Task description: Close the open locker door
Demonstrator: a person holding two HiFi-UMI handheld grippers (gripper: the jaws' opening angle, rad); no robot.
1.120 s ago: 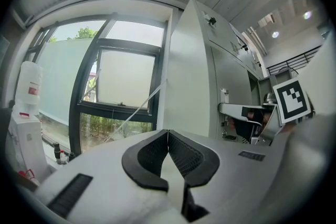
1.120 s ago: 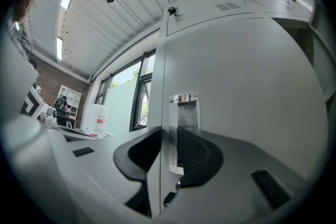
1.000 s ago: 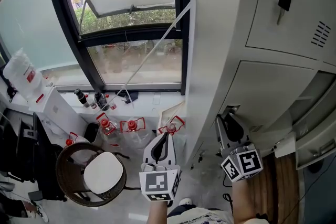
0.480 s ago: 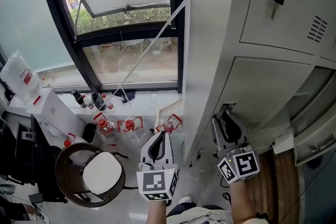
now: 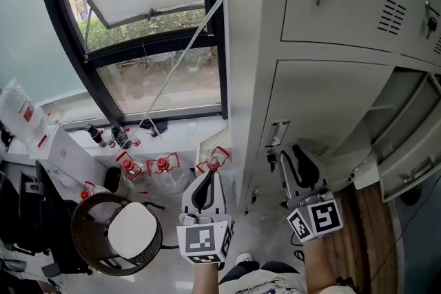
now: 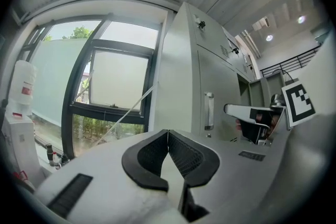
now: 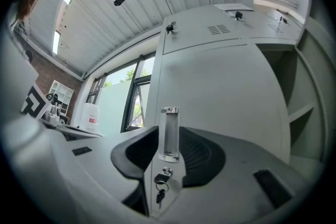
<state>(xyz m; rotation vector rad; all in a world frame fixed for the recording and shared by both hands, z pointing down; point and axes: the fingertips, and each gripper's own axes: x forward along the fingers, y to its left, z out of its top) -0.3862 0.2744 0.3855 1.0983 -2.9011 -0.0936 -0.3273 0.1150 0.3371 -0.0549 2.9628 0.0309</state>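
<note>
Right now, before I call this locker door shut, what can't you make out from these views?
1. Whether the locker door is latched: the seam beside its handle is too thin in the steep head view.
2. How the key under the handle is turned: too small in the right gripper view.
3. What the open compartment to the right holds: cut off by the head view's right edge.

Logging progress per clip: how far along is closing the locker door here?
Done: the door with the handle looks flush shut. In hand: the right gripper faces it; its jaws have just been opening, gripping nothing. Remaining: the neighbouring compartment still stands open.
</note>
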